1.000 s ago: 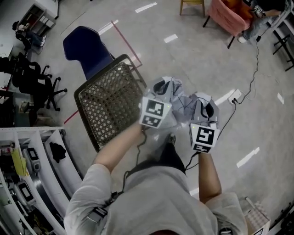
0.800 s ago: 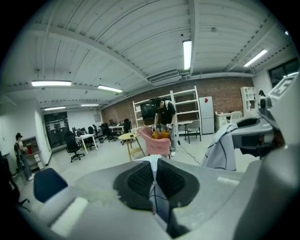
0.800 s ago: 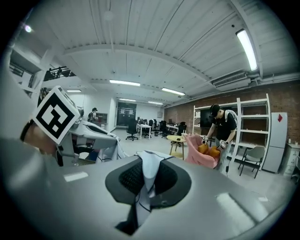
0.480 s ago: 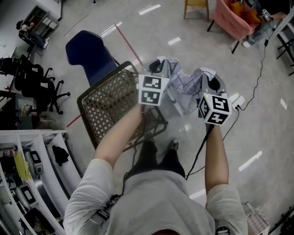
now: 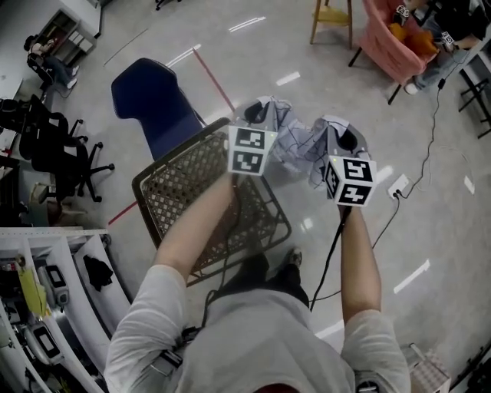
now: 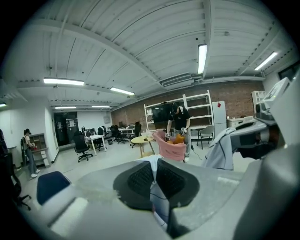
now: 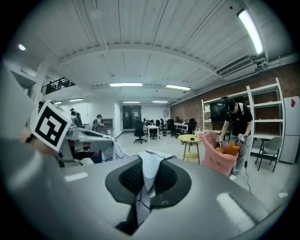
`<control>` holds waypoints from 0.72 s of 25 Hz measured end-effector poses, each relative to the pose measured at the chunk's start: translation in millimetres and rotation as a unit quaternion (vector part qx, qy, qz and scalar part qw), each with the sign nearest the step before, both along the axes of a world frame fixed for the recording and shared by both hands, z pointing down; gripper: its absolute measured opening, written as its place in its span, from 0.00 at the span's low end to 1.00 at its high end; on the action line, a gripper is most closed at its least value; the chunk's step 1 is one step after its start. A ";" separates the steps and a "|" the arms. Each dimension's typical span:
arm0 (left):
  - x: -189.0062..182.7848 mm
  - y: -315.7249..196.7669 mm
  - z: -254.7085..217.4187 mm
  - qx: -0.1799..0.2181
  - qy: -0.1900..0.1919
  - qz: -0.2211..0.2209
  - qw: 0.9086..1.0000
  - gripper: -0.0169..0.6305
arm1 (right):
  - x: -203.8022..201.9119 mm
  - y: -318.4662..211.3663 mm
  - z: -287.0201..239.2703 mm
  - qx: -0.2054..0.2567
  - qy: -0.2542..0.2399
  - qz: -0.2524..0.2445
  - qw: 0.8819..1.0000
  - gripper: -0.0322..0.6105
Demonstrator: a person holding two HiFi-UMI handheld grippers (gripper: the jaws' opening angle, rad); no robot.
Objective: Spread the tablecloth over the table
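Note:
A crumpled pale grey tablecloth [image 5: 295, 142] with thin dark lines hangs between my two grippers, held up in the air over the floor. My left gripper [image 5: 259, 115] is shut on one bunch of it; the cloth [image 6: 154, 187] shows pinched between the black pads. My right gripper [image 5: 341, 138] is shut on another bunch, and the cloth [image 7: 146, 180] pokes up out of its closed jaws. Both grippers point nearly level, away from me. No table top shows under the cloth.
A brown wicker basket [image 5: 199, 199] on a wire frame stands just below my left arm. Behind it is a dark blue chair [image 5: 149, 92]. A pink armchair [image 5: 395, 38], a small yellow table [image 5: 331, 17] and a person stand farther off. A cable and power strip [image 5: 399, 186] lie on the floor.
Both grippers have moved forward and a little up with the cloth, away from my body and past the basket. The cloth has stayed bunched between them.

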State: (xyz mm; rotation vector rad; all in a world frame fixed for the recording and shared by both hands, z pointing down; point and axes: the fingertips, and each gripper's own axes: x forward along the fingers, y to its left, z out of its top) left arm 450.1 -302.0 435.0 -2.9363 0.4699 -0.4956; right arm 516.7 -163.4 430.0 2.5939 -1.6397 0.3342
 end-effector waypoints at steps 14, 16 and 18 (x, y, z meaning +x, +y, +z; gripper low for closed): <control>-11.9 -174.2 16.2 -0.011 -0.018 -0.035 0.999 0.06 | -33.9 -124.9 20.2 -0.035 -0.004 -0.017 0.999 0.06; -14.5 -195.2 12.7 -0.013 -0.013 -0.043 0.999 0.06 | -39.6 -139.3 20.2 -0.038 -0.002 -0.019 0.999 0.06; -18.8 -218.4 5.2 -0.012 -0.007 -0.052 0.999 0.06 | -42.9 -153.8 17.7 -0.037 -0.001 -0.021 0.999 0.06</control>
